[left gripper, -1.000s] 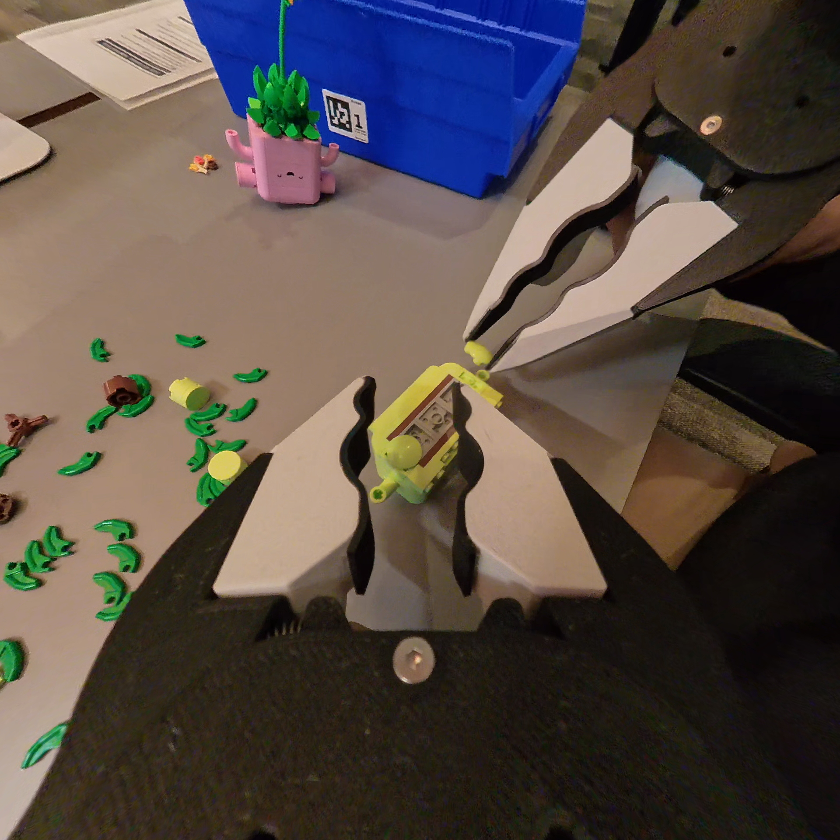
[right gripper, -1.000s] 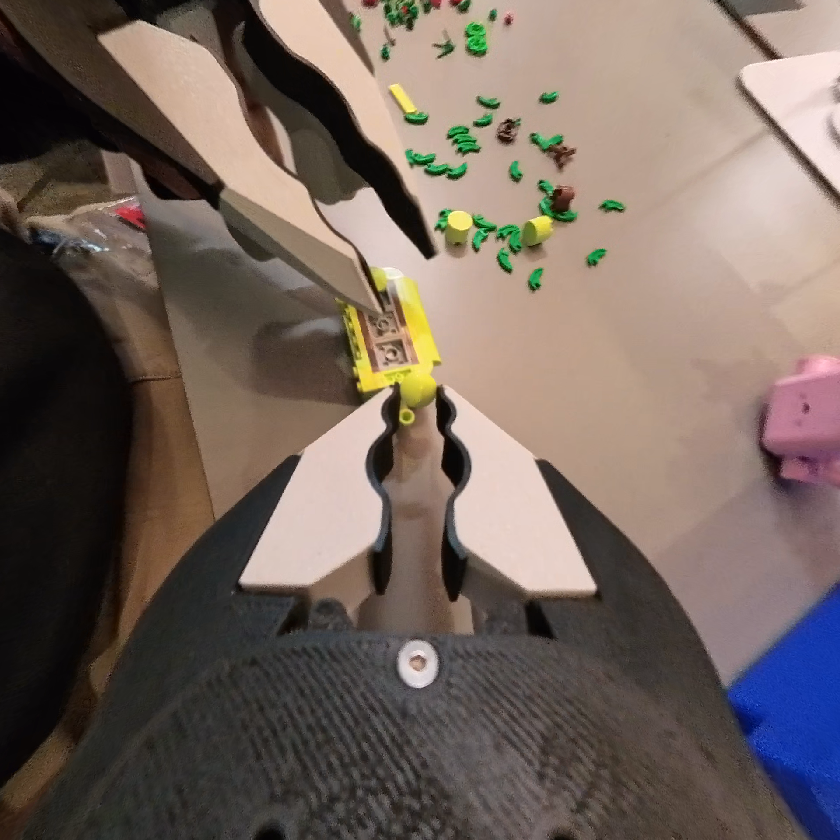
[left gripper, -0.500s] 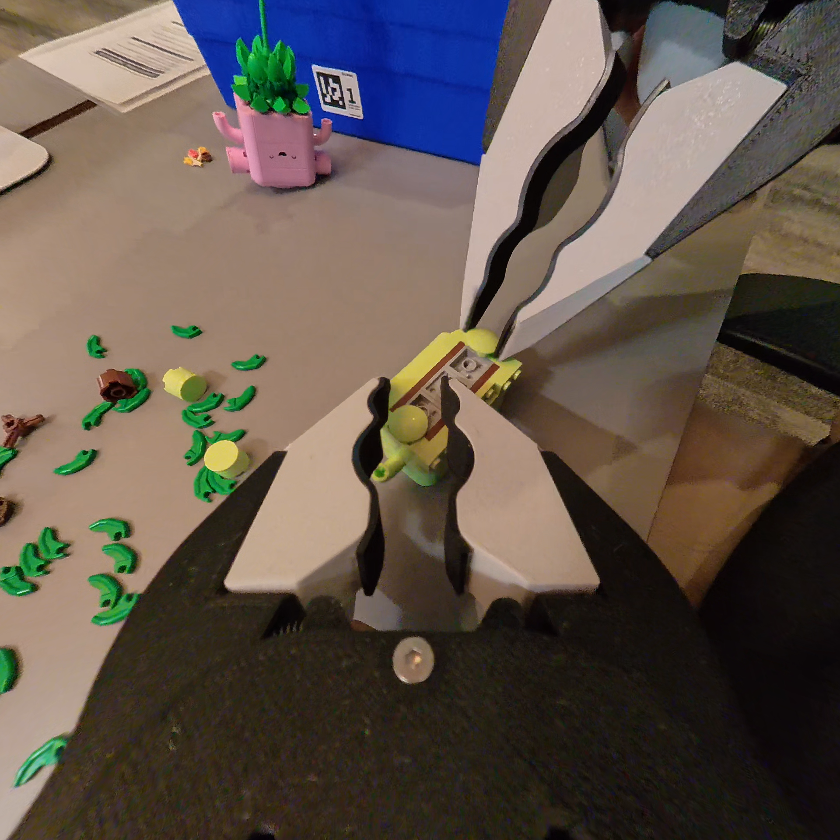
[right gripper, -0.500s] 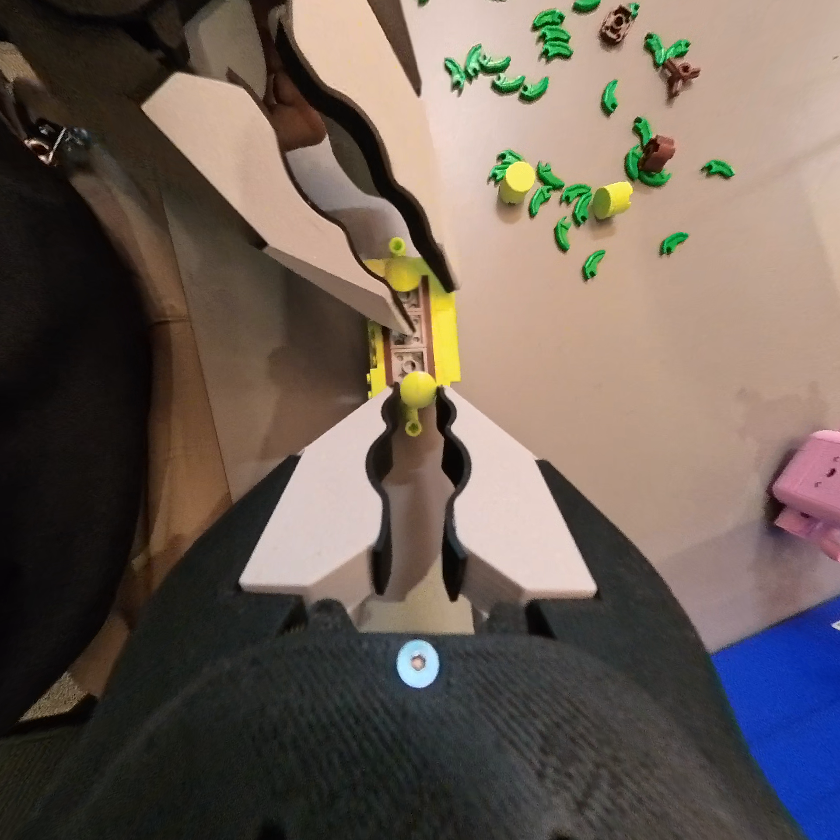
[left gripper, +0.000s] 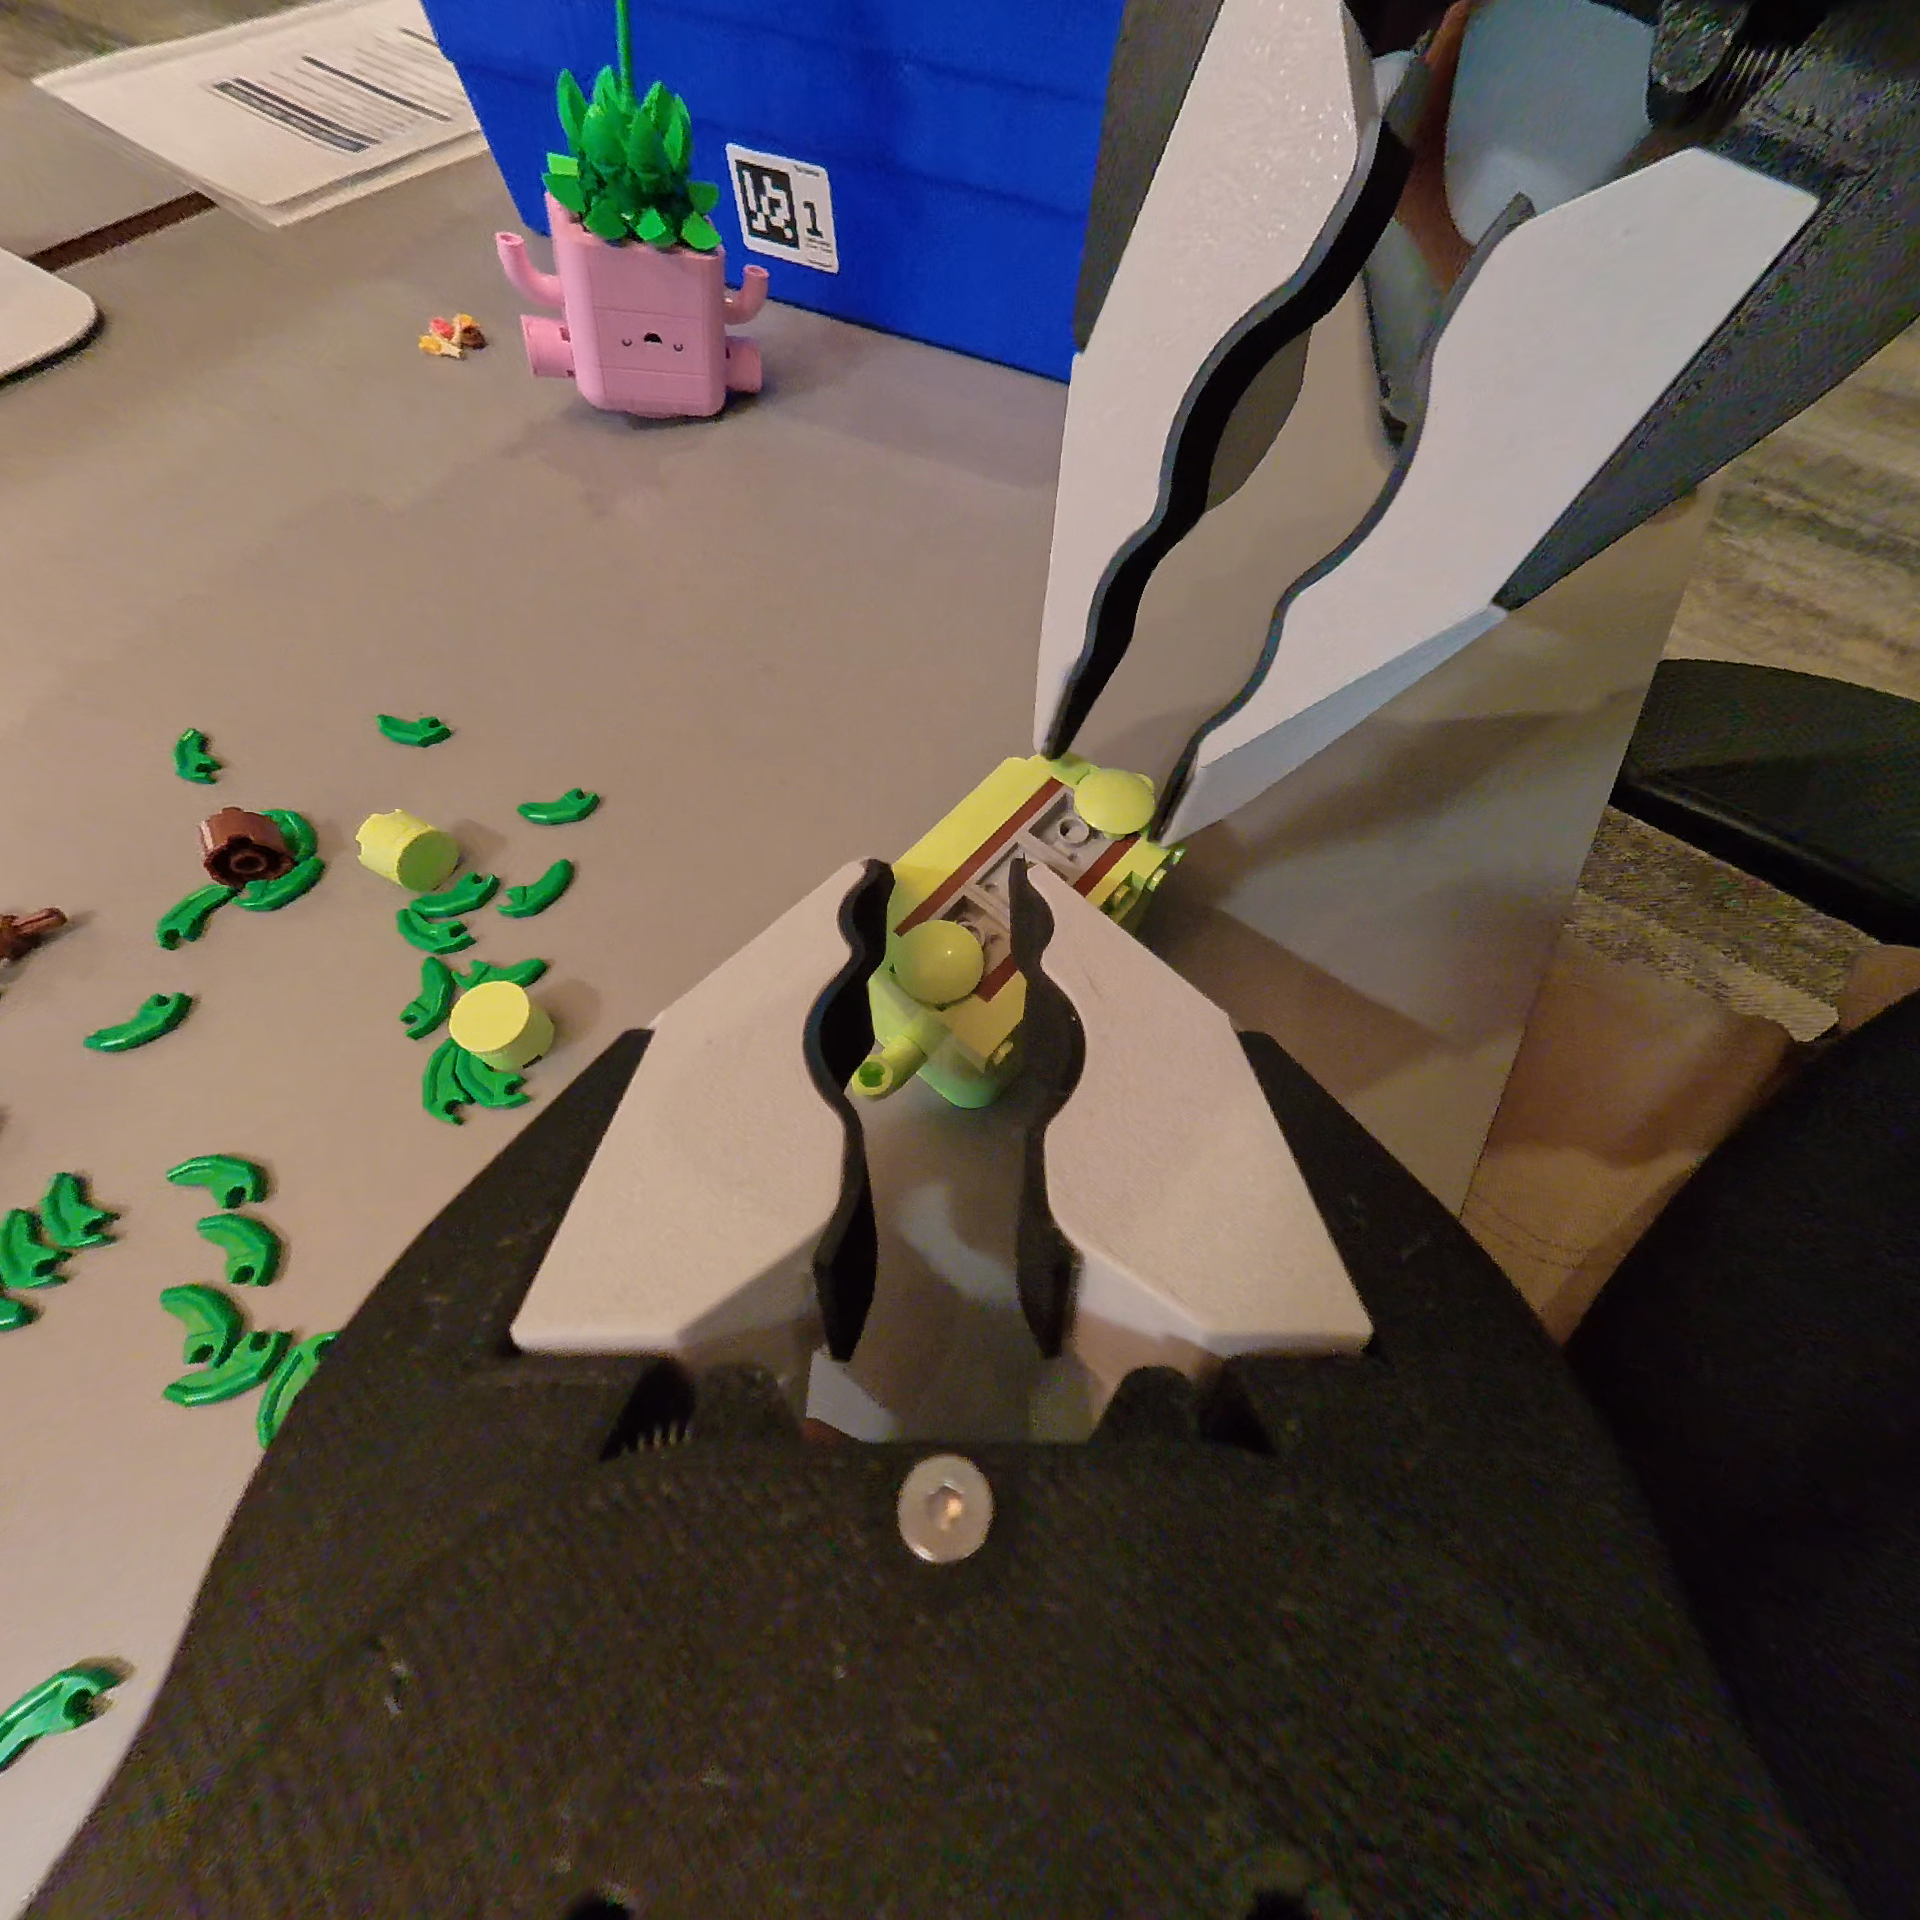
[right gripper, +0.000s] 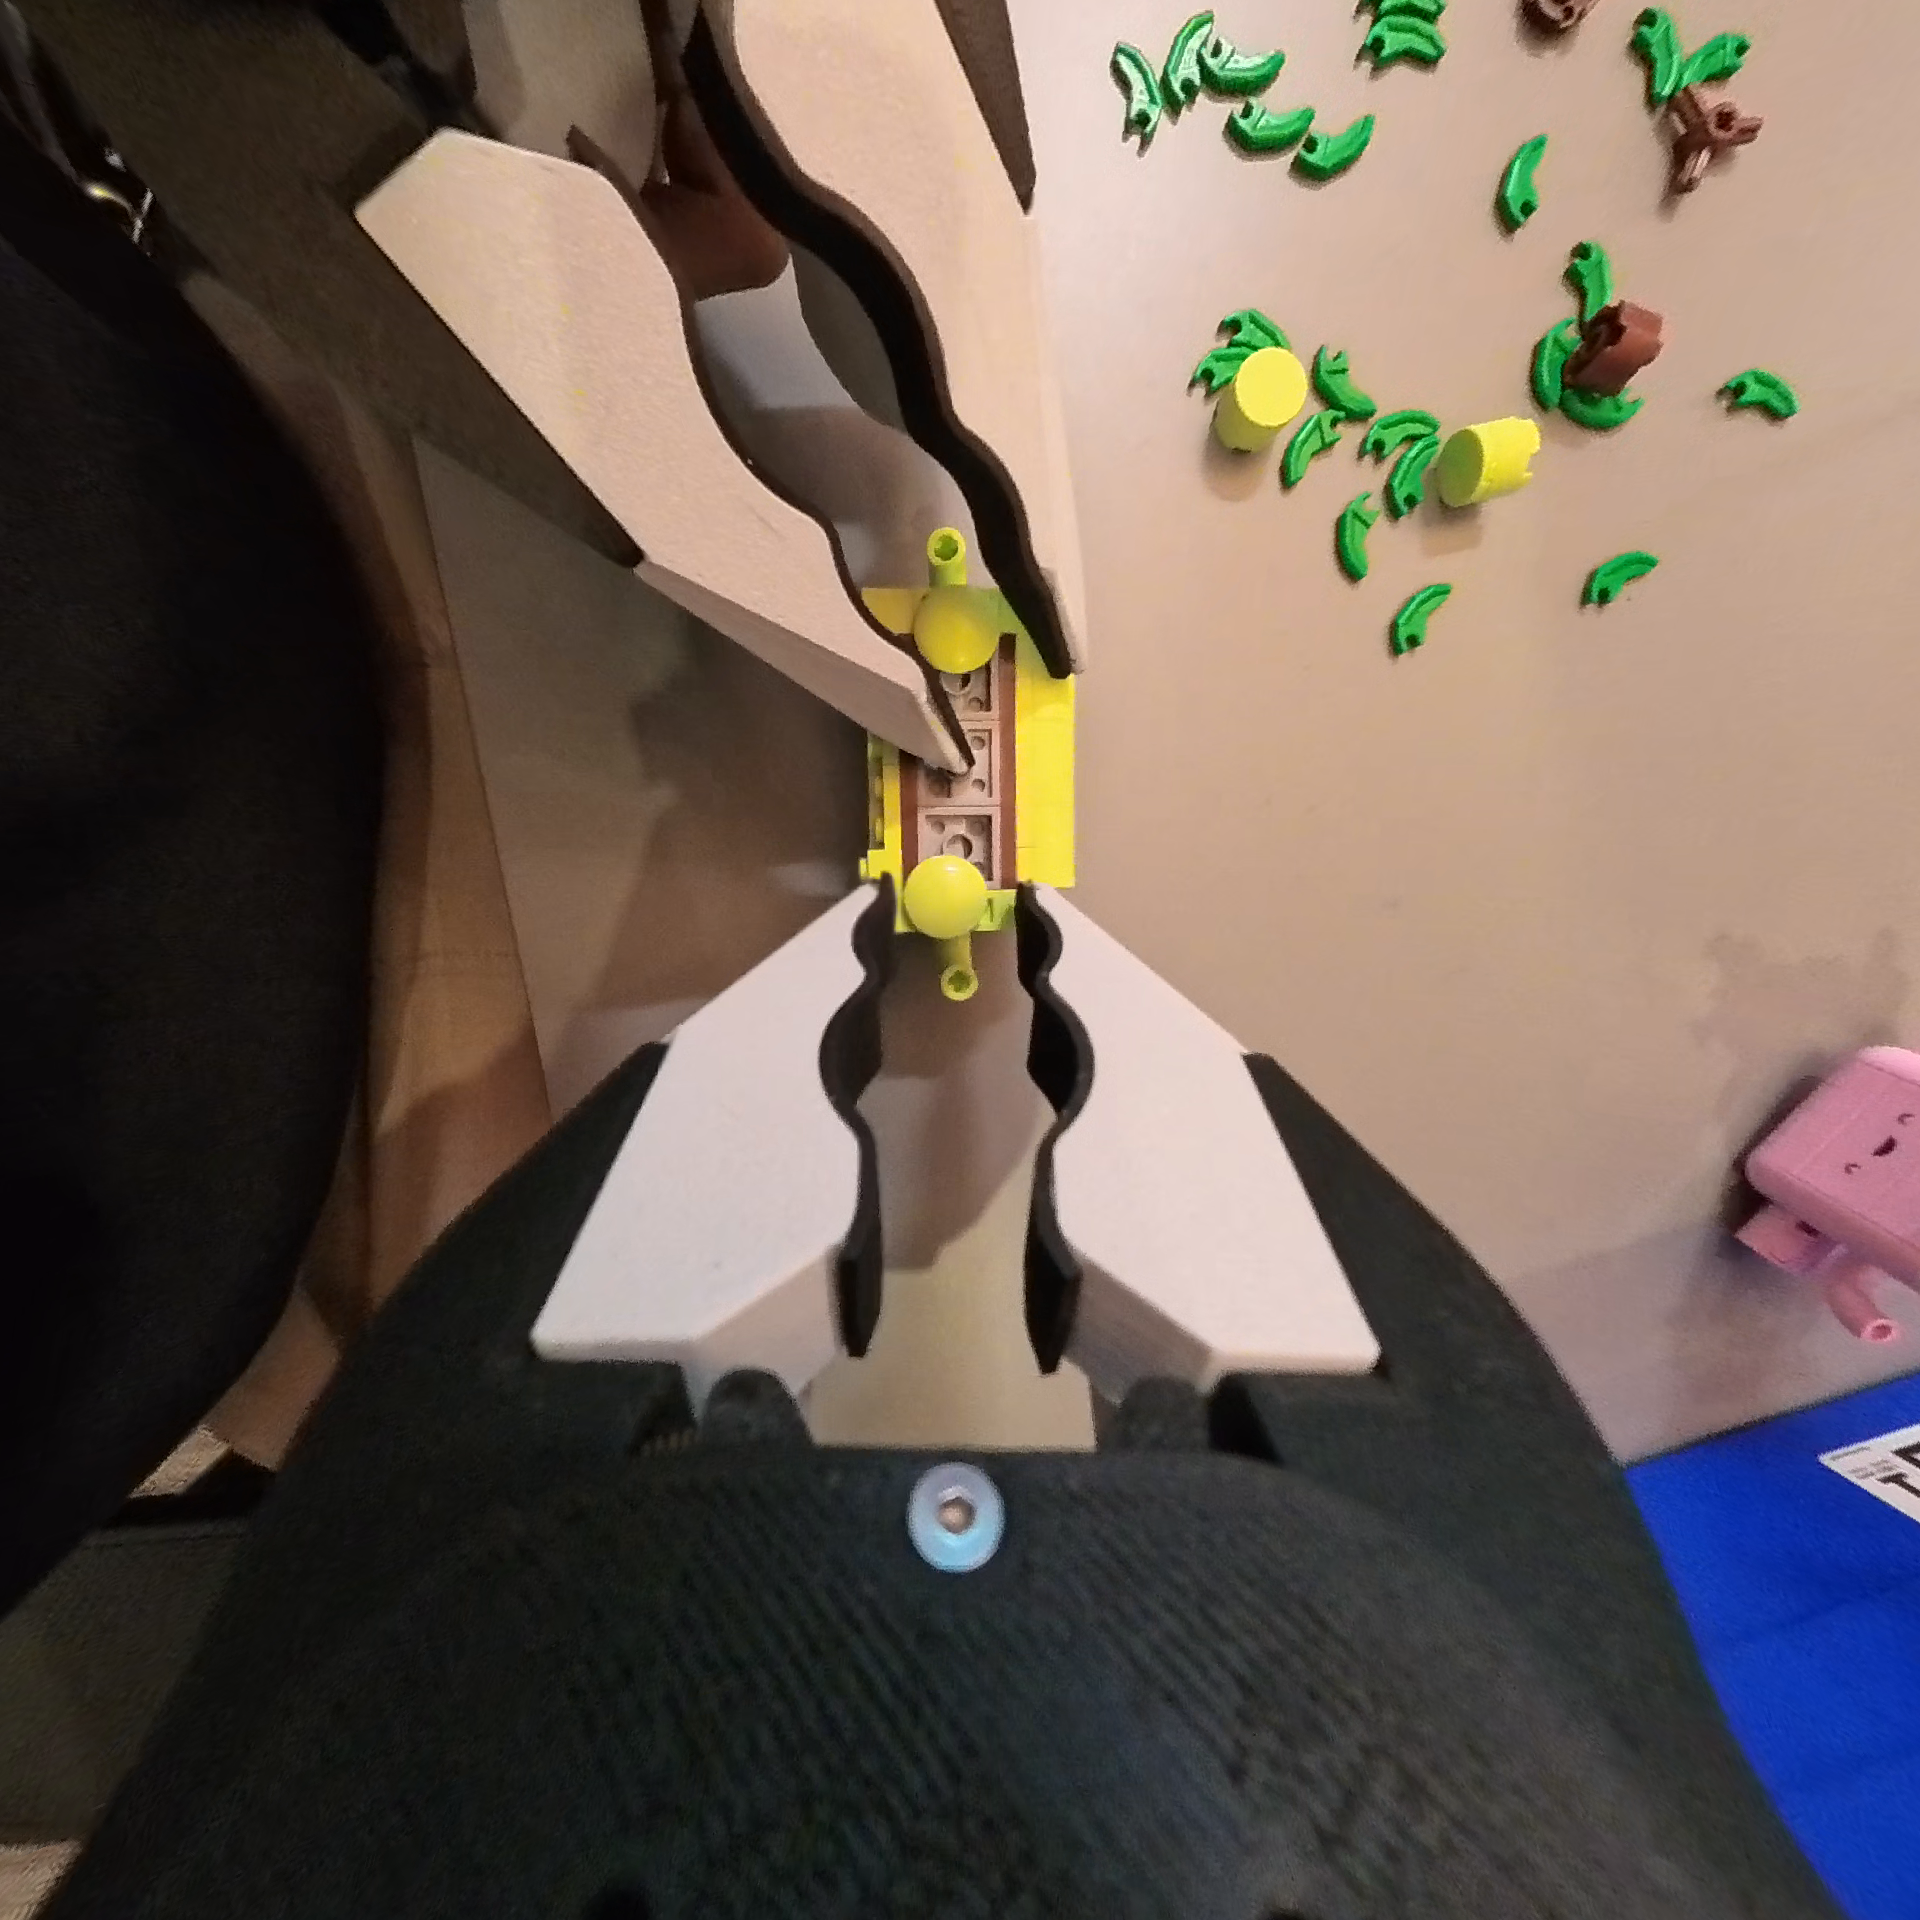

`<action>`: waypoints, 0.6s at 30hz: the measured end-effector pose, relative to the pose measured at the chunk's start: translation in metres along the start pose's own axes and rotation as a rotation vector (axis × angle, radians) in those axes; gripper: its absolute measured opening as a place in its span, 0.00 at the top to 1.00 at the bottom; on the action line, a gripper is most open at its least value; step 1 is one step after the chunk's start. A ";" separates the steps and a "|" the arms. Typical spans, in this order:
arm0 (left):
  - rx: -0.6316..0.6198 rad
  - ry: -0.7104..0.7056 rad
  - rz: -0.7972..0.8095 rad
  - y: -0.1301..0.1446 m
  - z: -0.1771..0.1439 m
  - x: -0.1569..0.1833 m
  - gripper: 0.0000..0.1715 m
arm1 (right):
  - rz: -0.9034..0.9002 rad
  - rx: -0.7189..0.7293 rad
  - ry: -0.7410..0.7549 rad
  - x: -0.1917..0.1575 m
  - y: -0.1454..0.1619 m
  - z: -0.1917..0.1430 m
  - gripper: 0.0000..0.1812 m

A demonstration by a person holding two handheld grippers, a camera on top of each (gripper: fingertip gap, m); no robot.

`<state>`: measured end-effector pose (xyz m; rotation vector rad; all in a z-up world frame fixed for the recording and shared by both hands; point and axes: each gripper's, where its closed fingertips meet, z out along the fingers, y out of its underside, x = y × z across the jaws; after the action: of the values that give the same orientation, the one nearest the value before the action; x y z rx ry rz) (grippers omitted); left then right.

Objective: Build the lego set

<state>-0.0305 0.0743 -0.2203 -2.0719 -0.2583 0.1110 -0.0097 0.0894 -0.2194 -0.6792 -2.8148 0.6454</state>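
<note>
A lime-green lego body [left gripper: 961, 852] with a grey and brown studded strip lies near the table's right edge and also shows in the right wrist view [right gripper: 1044, 748]. It has a lime dome at each end. My left gripper [left gripper: 951, 883] is shut on its near end, around the dome with the small arm [left gripper: 935, 961]. My right gripper [left gripper: 1112, 784] comes down steeply from the upper right. Its tips flank the far dome [left gripper: 1114, 800] with a narrow gap on each side. In the right wrist view my right gripper [right gripper: 954, 899] straddles that dome [right gripper: 940, 896].
Several green leaf pieces [left gripper: 457, 904], two lime cylinders [left gripper: 405, 847] and brown pieces [left gripper: 239, 842] lie scattered on the grey table [left gripper: 623, 623] to the left. A pink lego pot with green leaves [left gripper: 644, 312] stands before a blue bin [left gripper: 935, 156]. The table edge and a person's dark clothing are at the right. My two grippers' fingertips are within a few centimetres of each other.
My right gripper has swung in steeply and set its small lime dome on the body's far end, and its jaws have spread a little. My left gripper has narrowed around the body.
</note>
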 end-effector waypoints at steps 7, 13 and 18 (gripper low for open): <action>0.001 -0.004 -0.004 0.001 -0.001 0.000 0.86 | 0.072 0.035 0.023 0.002 -0.002 -0.007 0.89; 0.002 -0.012 -0.001 0.001 -0.002 0.001 0.87 | 0.189 0.100 0.024 -0.004 -0.003 -0.007 0.88; 0.002 -0.021 0.012 0.001 -0.002 0.001 0.87 | 0.230 0.180 0.102 -0.001 -0.004 -0.007 0.90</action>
<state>-0.0289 0.0722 -0.2200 -2.0716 -0.2584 0.1405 -0.0087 0.0885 -0.2110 -0.9785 -2.5684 0.8643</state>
